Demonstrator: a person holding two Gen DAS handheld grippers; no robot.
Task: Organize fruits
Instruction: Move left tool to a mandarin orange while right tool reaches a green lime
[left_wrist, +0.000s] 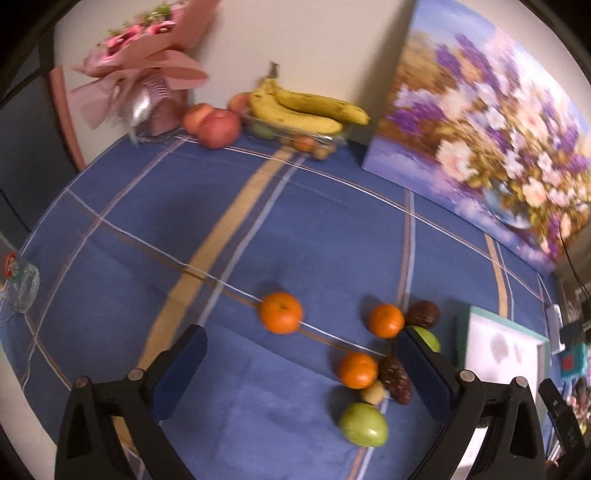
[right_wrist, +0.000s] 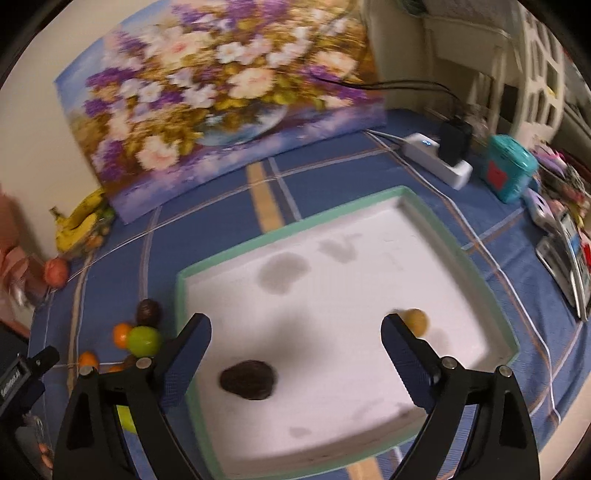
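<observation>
While two fruits, a dark brown oval one (right_wrist: 248, 379) and a small yellow one (right_wrist: 416, 320), lie in the white green-rimmed tray (right_wrist: 458, 236), three oranges (left_wrist: 280, 313) and green fruits (left_wrist: 364, 424) wait on the blue worktop (left_wrist: 221, 369); both claws, left (left_wrist: 303, 373) and right (right_wrist: 295, 360), gape wide, empty

Your right gripper (right_wrist: 295, 339) is hanging wide open over the white tray (right_wrist: 458, 236) with the green rim, nothing between the fingers. Inside the tray you've got a dark brown fruit (right_wrist: 248, 380) near the left finger and a small yellow fruit (right_wrist: 416, 320) just behind the right fingertip. Left of the tray on the blue cloth (right_wrist: 332, 184): a green fruit (right_wrist: 144, 340), an orange (right_wrist: 121, 335), another dark one (right_wrist: 148, 312).
</observation>
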